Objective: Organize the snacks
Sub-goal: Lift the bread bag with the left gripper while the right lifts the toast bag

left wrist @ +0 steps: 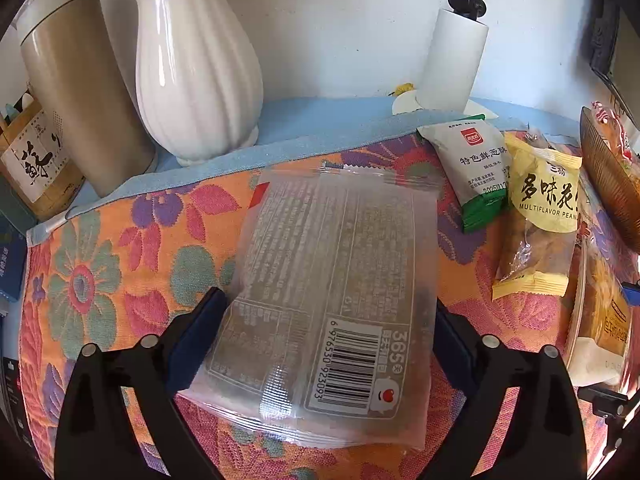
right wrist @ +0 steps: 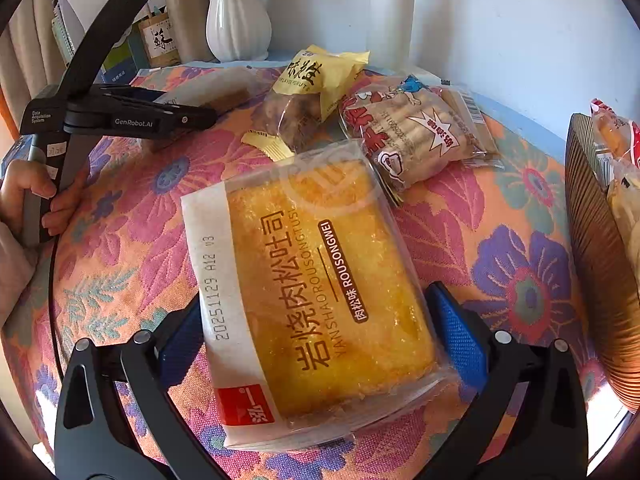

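My left gripper (left wrist: 326, 332) is shut on a frosted snack packet with a barcode (left wrist: 328, 276), its blue pads pressing both sides above the floral cloth. My right gripper (right wrist: 320, 336) is shut on a yellow meat-floss toast packet (right wrist: 316, 292), blue pads (right wrist: 456, 336) against its edges. A yellow peanut packet (left wrist: 540, 216) (right wrist: 316, 80), a grey-green pastry packet (left wrist: 472, 168) and a red-white biscuit-stick packet (right wrist: 416, 132) lie on the cloth. A brown ribbed basket (right wrist: 600, 272) with snacks inside stands at the right. The left gripper also shows in the right wrist view (right wrist: 200, 114).
A white ribbed vase (left wrist: 196, 64), a beige flask (left wrist: 80, 92), a labelled box (left wrist: 36, 160) and a white bottle (left wrist: 452, 64) stand along the back wall. Books sit at the far left (right wrist: 68, 36). The table's edge curves round at the front left.
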A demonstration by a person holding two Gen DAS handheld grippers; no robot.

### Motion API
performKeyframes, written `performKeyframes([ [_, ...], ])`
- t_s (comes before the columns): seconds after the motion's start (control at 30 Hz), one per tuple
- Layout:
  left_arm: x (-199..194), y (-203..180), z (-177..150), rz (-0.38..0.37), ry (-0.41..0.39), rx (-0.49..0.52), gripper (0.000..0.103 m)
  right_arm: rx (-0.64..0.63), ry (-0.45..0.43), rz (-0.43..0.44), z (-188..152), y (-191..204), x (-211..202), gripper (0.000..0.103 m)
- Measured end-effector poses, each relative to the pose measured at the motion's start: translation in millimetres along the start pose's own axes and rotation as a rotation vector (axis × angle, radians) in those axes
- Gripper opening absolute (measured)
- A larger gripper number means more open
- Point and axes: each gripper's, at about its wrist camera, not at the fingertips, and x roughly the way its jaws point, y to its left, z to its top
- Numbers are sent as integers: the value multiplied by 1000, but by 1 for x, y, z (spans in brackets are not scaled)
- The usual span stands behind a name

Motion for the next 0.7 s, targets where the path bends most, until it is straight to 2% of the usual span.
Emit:
performKeyframes([
  [0.1,-9,-12,-8,33,-24,39,77,0,-5,1,2,0,1,100],
  [0.13,-8,-18,-10,39,-20,31,77,1,-18,-1,2,1,-1,91],
  [0.17,-11,-20,-12,36,-19,13,77,0,-36,-1,1,1,-3,87],
  [0.27,-22,-28,-24,52,-22,-28,77,-5,-63,2,-2,2,-7,82],
  [0.4,-39,-41,-44,137,-32,-73,77,-28,-152,9,-6,6,-22,80],
  [0.5,-53,-50,-53,249,-85,-61,77,-42,-189,18,-8,8,-29,80],
  [0.57,-61,-52,-55,275,-115,-60,77,-40,-200,16,-9,8,-31,80],
  [0.7,-59,-54,-55,307,-120,-59,77,-28,-229,30,-10,5,-35,80],
])
